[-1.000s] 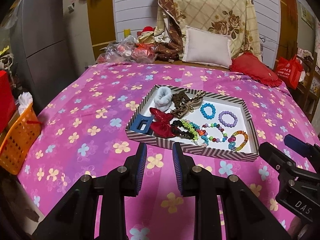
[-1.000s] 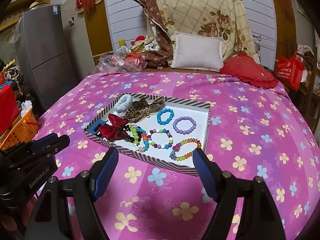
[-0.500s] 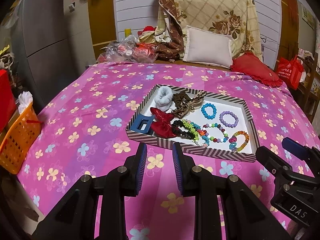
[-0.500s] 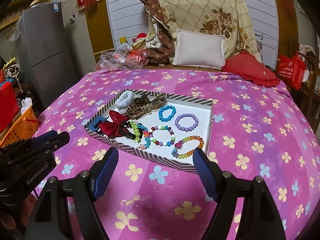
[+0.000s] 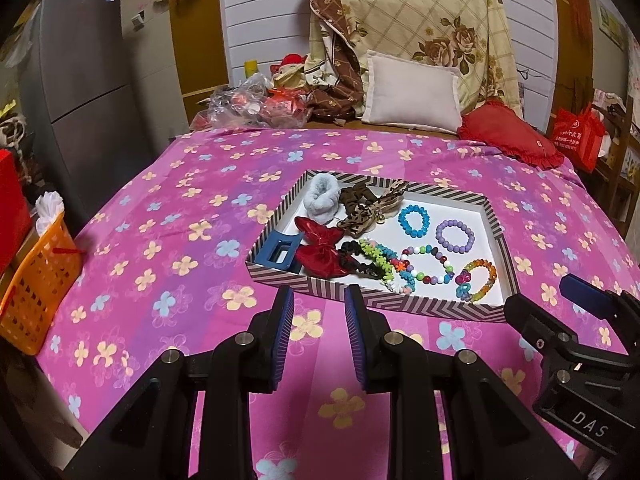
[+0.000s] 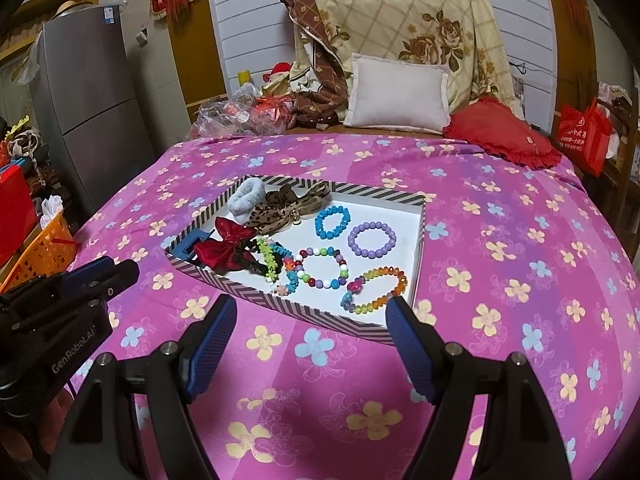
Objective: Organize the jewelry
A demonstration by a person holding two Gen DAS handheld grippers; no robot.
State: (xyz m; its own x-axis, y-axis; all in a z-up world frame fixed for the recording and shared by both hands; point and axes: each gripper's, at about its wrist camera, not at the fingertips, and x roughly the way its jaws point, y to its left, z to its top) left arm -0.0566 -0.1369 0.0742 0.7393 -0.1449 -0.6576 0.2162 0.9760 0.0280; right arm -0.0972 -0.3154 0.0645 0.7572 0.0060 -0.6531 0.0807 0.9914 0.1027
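On the pink flowered bedspread [image 5: 168, 240] lies a shallow striped box [image 5: 400, 307] with a white floor. It holds a pale blue scrunchie [image 5: 324, 199], a leopard bow [image 5: 366, 210], a red bow [image 5: 320, 251], a blue hair claw [image 5: 276, 255] and several bead bracelets, among them a blue one [image 5: 414, 220], a purple one [image 6: 372, 238] and a rainbow one [image 6: 376, 290]. My left gripper [image 5: 319, 300] hovers just short of the box's near rim, open by a narrow gap with nothing in it. My right gripper [image 6: 311, 312] stands wide open and empty before the box's near corner [image 6: 288, 308].
An orange basket [image 5: 36, 280] hangs at the bed's left edge beside a grey fridge [image 5: 80, 100]. At the head of the bed are a white pillow [image 5: 412, 94], a red cushion [image 5: 512, 136] and plastic bags [image 5: 248, 104]. A red bag [image 5: 576, 136] stands off the right side.
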